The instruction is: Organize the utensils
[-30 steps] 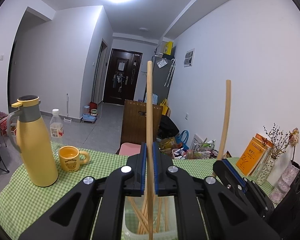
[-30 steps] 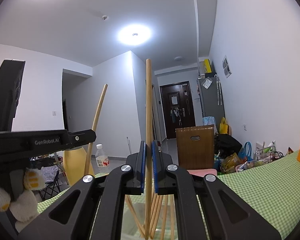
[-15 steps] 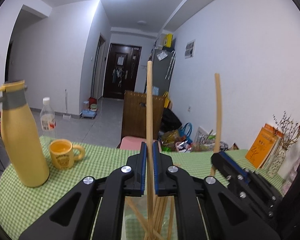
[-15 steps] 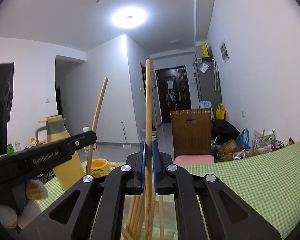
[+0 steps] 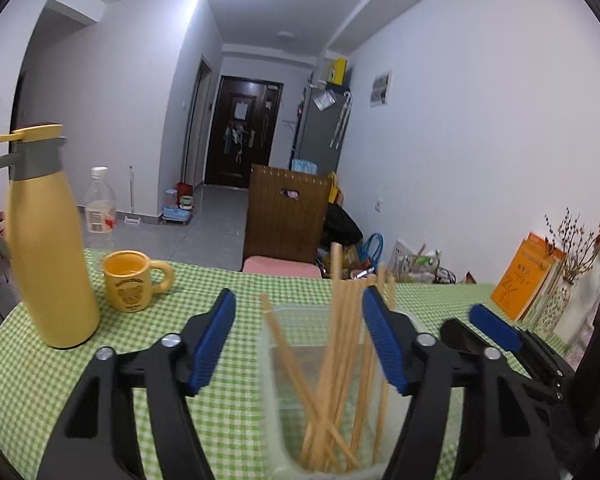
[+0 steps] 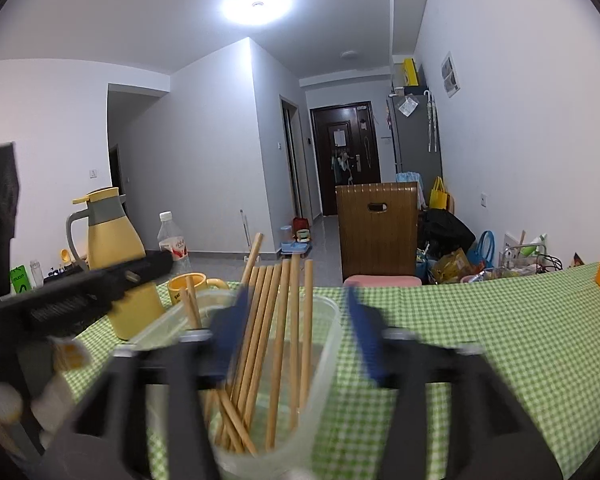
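Chopsticks [image 5: 342, 364] stand leaning in a clear container [image 5: 284, 380] on the checked tablecloth [image 5: 220, 420]. From the container, the mug [image 5: 130, 282] sits at ten o'clock, the thermos [image 5: 46, 248] left of the mug, the books [image 5: 524, 276] at two o'clock, the chair [image 5: 286, 216] at twelve, behind the table edge.

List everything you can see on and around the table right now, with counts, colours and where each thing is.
chopsticks: several, exact count unclear, light wood, standing loose in the container
container: one, clear plastic, on the tablecloth between both grippers
tablecloth: one, green and white check, covering the table
thermos jug: one, yellow with grey top, left on the table
mug: one, yellow, beside the jug
bottle: one, clear plastic with white cap, behind the mug
chair: one, brown wood with pink seat, at the table's far side
books: orange, count unclear, far right by the wall
left gripper: black with blue pads, open around the chopsticks
right gripper: black with blue pads, open, blurred
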`<state>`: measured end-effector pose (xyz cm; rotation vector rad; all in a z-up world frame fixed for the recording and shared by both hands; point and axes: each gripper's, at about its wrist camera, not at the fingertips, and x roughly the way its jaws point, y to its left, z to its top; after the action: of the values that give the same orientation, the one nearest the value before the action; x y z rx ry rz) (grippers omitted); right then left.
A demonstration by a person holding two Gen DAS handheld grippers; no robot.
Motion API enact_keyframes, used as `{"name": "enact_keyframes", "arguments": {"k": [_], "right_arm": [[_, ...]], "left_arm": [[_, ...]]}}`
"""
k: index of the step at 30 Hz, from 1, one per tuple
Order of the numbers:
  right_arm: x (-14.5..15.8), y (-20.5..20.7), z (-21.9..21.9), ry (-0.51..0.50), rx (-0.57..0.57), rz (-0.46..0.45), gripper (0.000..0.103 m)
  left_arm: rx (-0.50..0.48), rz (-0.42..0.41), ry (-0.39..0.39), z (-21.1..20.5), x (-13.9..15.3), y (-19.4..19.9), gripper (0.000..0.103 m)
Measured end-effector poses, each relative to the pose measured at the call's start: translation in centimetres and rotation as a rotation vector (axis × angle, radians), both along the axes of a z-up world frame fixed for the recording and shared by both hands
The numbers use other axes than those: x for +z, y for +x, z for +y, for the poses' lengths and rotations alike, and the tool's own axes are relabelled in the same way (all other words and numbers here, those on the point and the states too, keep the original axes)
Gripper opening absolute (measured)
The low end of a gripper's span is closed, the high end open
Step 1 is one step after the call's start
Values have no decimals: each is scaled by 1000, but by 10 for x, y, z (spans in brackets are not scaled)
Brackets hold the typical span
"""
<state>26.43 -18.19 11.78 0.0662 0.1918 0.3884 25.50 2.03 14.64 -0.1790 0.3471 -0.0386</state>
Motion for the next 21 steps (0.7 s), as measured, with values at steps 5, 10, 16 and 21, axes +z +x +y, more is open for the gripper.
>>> {"name": "enact_keyframes", "arguments": {"k": [5, 10, 16, 21], "right_arm": [[-1, -23, -10, -43, -33, -3, 95], [-2, -46, -9, -75, -55, -10, 95], [1, -79, -7, -93, -53, -37, 95], [3, -112, -5, -105, -55, -59, 95]], "left_arm": [[50, -37, -4, 22, 8, -39, 96], [68, -30, 27, 22, 11, -69, 96], [69, -30, 88, 12, 11, -104, 96], [63, -72, 125, 2, 17, -139, 96]]}}
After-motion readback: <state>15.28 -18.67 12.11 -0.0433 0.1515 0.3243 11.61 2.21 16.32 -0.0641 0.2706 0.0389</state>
